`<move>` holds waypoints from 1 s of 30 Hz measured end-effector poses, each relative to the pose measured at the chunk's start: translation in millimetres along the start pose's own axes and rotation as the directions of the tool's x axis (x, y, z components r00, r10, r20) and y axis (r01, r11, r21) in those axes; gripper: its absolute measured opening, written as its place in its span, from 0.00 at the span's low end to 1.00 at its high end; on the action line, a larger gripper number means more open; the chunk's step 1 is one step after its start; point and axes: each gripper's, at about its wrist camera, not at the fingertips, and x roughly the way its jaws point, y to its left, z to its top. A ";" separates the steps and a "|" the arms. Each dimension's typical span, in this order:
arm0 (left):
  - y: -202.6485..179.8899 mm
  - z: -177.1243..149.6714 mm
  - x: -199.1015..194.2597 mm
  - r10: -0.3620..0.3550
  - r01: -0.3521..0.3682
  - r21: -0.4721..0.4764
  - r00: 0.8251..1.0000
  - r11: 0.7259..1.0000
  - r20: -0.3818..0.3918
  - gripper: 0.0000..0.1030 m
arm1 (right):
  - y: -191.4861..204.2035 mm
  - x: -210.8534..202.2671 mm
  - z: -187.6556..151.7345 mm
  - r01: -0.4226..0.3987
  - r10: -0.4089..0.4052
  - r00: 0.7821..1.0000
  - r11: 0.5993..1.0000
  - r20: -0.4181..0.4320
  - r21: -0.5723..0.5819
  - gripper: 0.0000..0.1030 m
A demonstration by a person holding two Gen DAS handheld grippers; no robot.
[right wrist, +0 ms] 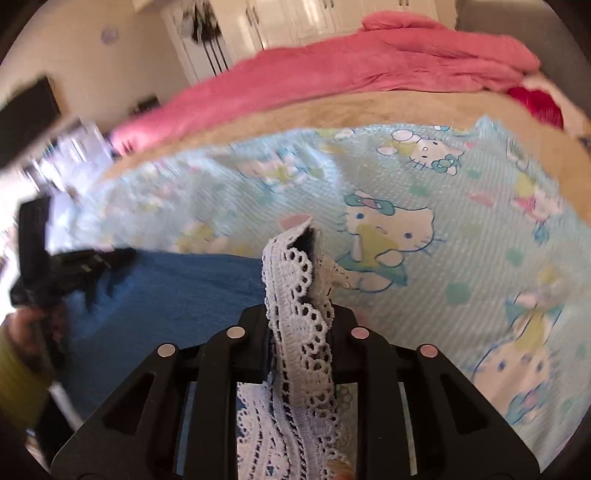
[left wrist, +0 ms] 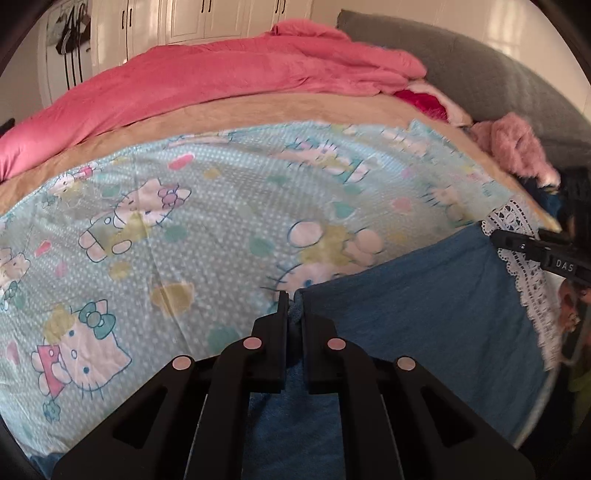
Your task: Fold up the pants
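Blue pants (left wrist: 424, 317) with a white lace hem (left wrist: 532, 295) lie on the Hello Kitty sheet (left wrist: 184, 229). My left gripper (left wrist: 294, 306) is shut on a corner of the blue fabric. My right gripper (right wrist: 301, 295) is shut on the lace hem (right wrist: 295, 332), which stands up between its fingers; the blue fabric (right wrist: 177, 291) stretches to its left. The right gripper also shows at the right edge of the left wrist view (left wrist: 517, 243), and the left gripper shows at the left of the right wrist view (right wrist: 92, 262).
A pink duvet (left wrist: 221, 81) is piled across the far side of the bed on a tan blanket (left wrist: 258, 110). A fluffy pink garment (left wrist: 517, 147) and a grey headboard (left wrist: 480, 66) are at the right. White wardrobes (left wrist: 184, 22) stand behind.
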 end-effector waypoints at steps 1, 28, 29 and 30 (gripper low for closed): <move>5.2 -3.3 11.8 0.008 -0.009 -0.026 1.000 1.000 -0.026 0.08 | -1.0 9.8 -2.1 0.036 -0.036 0.999 0.999 -0.033 -0.002 0.23; 45.4 -129.3 -115.6 0.238 -0.241 -0.128 0.970 0.962 -0.036 0.93 | 95.2 -64.2 -96.3 0.066 -0.073 0.997 0.975 -0.030 -0.212 0.72; 53.2 -134.0 -113.9 0.256 -0.260 -0.144 0.965 0.955 -0.052 0.93 | 91.8 -59.2 -98.5 0.089 -0.104 0.992 0.974 -0.066 -0.208 0.72; 62.7 -137.8 -112.9 0.256 -0.263 -0.166 0.965 0.951 -0.060 0.93 | 80.5 -50.5 -103.8 0.140 -0.166 0.977 0.971 -0.130 -0.192 0.72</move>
